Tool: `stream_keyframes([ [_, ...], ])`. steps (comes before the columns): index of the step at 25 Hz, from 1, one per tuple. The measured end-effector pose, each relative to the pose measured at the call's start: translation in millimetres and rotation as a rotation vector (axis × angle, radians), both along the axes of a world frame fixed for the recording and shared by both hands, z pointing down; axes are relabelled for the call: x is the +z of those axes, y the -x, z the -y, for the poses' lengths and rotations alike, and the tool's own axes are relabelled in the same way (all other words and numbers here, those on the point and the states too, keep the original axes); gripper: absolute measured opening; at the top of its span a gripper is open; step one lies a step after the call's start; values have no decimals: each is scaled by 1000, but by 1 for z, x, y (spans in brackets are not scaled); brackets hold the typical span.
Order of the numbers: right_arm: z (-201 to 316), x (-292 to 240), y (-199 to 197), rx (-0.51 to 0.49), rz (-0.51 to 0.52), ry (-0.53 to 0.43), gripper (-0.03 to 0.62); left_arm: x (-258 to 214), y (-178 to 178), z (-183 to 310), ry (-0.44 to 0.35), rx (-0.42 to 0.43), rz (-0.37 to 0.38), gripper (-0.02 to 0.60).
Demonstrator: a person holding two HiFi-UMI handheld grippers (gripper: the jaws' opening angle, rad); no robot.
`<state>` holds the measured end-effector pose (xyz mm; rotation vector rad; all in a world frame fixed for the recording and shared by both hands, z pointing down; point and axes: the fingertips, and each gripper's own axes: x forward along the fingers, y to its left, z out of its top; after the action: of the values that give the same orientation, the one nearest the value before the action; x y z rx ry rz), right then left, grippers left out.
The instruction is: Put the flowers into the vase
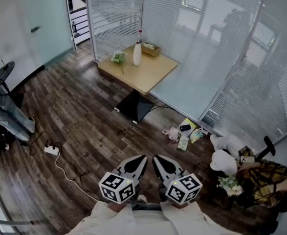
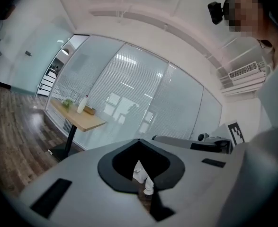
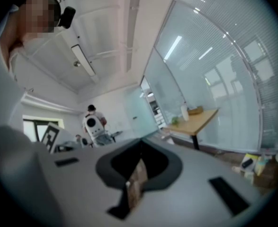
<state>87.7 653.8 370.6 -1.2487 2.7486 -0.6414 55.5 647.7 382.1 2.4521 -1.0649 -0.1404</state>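
left gripper (image 1: 141, 157): jaws together, empty, near edge
right gripper (image 1: 156, 157): jaws together, empty, just right of the left one
flowers (image 1: 118, 57): lying on far table (image 1: 150, 75), just left of vase
vase (image 1: 137, 53): white, upright, well apart from both grippers

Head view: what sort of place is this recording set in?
Probably an office room: blind-covered glass partitions, a wood-plank floor, and a small wooden table carrying a white vase and flowers.
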Motion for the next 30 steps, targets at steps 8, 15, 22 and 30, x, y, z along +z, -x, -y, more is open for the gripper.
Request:
stream_keyframes([
  [8, 15, 0, -15, -25, -5, -7, 14, -10, -3, 23, -40, -96, -22, 8],
  [15, 22, 1, -27, -39, 32, -31, 13, 9, -22, 28, 6, -88, -21, 8],
  [22, 45, 14, -38, -15, 43, -14, 14, 22, -37, 45, 25, -40, -3, 8],
  [30, 121, 20, -29, 32, -4, -10, 14, 23, -21, 119, 13, -15, -5, 8],
])
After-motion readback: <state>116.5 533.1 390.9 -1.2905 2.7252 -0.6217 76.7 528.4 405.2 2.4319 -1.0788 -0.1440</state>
